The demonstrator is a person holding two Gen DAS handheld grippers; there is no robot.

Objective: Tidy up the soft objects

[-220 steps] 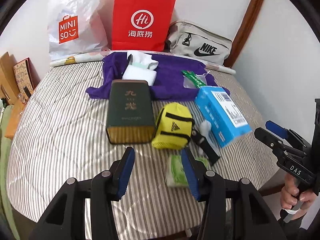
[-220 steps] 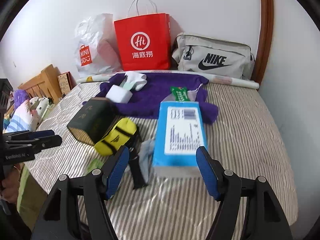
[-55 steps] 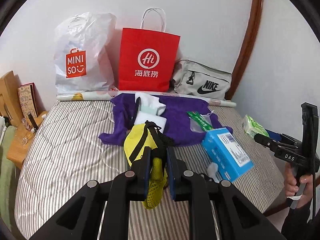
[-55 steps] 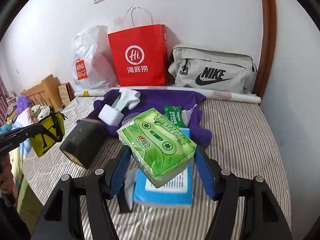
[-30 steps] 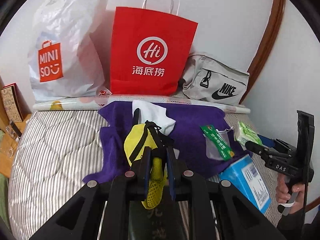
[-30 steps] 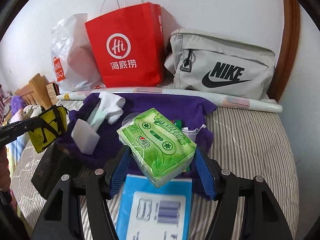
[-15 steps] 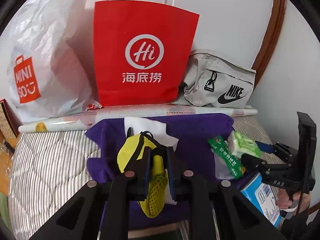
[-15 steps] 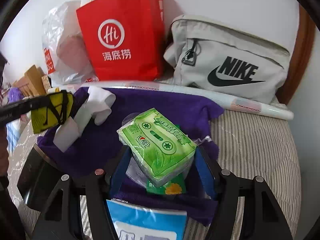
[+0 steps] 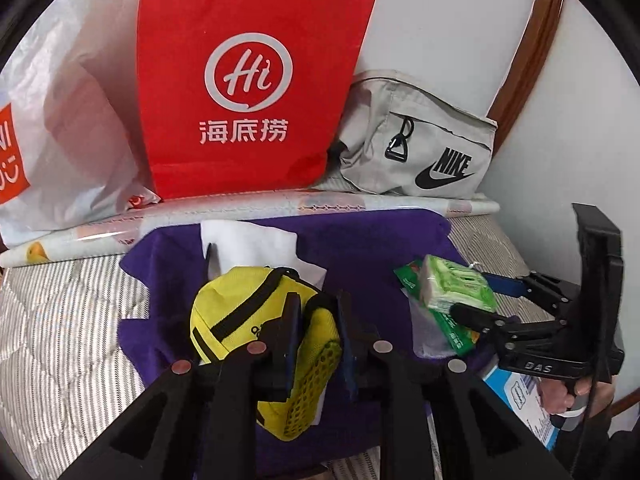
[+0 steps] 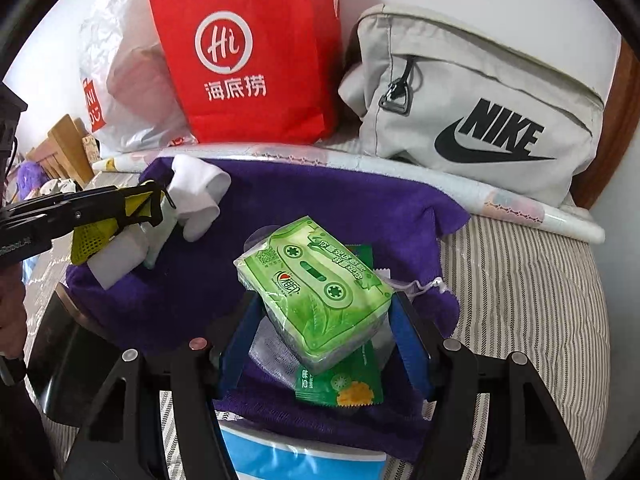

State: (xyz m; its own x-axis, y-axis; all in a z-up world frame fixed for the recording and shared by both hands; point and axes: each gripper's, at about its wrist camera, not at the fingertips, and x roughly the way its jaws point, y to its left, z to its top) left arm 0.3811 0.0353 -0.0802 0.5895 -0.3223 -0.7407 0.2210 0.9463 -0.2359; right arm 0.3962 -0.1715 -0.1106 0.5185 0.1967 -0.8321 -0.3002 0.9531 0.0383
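Note:
The yellow pouch with black straps sits low over the purple towel, in front of the white socks. My left gripper still pinches its mesh end while its jaws are opening. In the right wrist view the pouch hangs from that gripper. My right gripper is shut on the green tissue pack, held just above the towel and a green sachet. The left wrist view shows the same pack in the right gripper.
A red paper bag, a grey Nike bag, a white plastic bag and a paper roll line the wall behind the towel. A blue box and a dark box lie on the striped bed nearer me.
Both grippers moved forward and down over the purple towel with their loads. The left jaws stand slightly wider around the pouch than before.

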